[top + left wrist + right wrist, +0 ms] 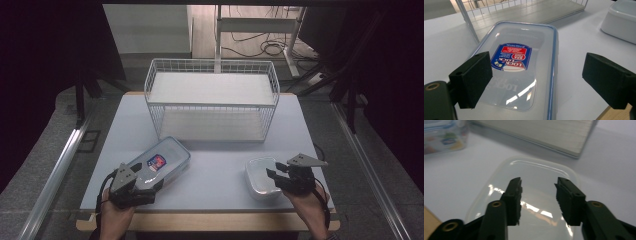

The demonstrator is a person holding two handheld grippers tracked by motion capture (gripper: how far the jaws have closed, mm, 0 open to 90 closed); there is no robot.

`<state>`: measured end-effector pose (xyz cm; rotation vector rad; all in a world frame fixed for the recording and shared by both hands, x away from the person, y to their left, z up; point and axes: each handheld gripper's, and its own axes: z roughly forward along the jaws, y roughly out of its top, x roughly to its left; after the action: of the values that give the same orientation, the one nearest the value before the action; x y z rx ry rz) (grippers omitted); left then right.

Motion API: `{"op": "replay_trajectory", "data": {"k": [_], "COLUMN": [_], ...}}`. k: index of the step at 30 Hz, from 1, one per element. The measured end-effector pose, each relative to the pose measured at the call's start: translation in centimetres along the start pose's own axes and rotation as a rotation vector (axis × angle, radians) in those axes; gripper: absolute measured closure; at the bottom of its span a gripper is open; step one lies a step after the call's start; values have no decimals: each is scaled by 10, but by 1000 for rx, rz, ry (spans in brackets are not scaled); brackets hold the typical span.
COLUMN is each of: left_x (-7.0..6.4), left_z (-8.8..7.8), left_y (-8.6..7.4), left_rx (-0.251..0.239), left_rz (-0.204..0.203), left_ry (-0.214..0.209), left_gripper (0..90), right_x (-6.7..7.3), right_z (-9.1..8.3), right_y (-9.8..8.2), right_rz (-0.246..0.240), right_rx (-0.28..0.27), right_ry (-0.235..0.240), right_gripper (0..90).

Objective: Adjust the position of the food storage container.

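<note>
Two plastic pieces sit on your light grey table (215, 175), one per gripper. Your left gripper (150, 186) hangs over the near end of the clear Lock&Lock container lid (161, 164), which lies flat at the table's left front with a blue rim and a red-and-blue label on top. In the left gripper view the jaws stand wide apart, one each side of that lid (524, 67), pads off it, nothing pinched.

Your right gripper (274, 176) is at the right front, over the near right edge of the clear food container (260, 177). In the right gripper view its jaws are partly spread, hovering above the open container (531, 195); gap between them looks clear, can't tell if the pads touch the rim.

Lid and container are well apart, bare table between. Behind both, a white wire basket (212, 100) stands at the middle rear with a pale board inside; the lid's far corner sits just beside the basket's front left corner. A hand holds each gripper at the table's near edge
</note>
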<state>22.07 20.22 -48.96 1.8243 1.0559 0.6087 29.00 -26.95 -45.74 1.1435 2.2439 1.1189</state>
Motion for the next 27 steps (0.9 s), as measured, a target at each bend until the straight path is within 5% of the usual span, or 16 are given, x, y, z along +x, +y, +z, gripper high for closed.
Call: {"op": "replay_trajectory", "data": {"k": [7,14,27], "left_x": [0,1,0], "left_z": [0,-1,1], "left_y": [0,0,0], "left_rx": [1,-4,4], "left_rz": [-5,-12,-18], "left_ry": [-2,2,-2], "left_gripper": [93,94,95], "right_x": [21,45,59], "right_z": [2,12,45], "right_y": [7,12,16], "right_rz": [-70,-127,-161], "right_rx": [5,39,103], "right_ry": [83,120,129], "right_gripper": [887,893,892]}}
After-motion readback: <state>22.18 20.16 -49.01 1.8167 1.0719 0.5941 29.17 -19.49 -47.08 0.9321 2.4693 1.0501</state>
